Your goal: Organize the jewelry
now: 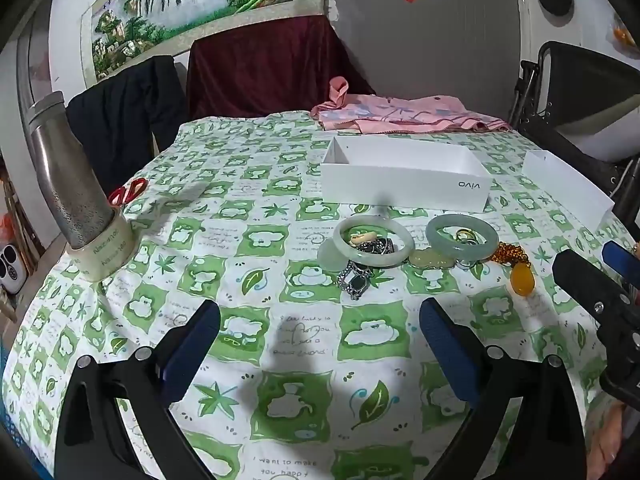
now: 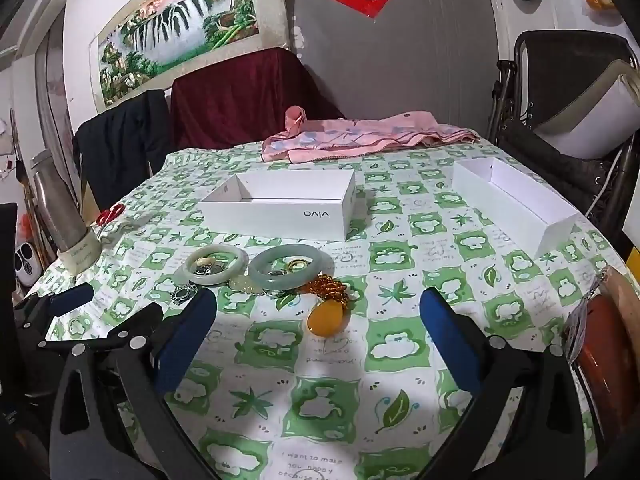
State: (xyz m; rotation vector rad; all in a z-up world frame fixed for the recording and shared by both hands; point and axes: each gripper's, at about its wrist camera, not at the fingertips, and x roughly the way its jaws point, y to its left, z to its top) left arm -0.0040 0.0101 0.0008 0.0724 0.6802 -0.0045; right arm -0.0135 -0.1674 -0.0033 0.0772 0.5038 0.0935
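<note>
A pile of jewelry lies mid-table: a pale jade bangle, a greener jade bangle, a silver pendant, small rings, and an amber bead necklace with an orange pendant. Behind them stands an open white vivo box. A second open white box sits to the right. My left gripper is open and empty, in front of the pile. My right gripper is open and empty, with the orange pendant between its fingers' line of sight.
A steel bottle stands inside a tape roll at the left edge. Red scissors lie nearby. A pink cloth lies at the table's back. Chairs draped with dark clothes stand behind; a folding chair stands at right.
</note>
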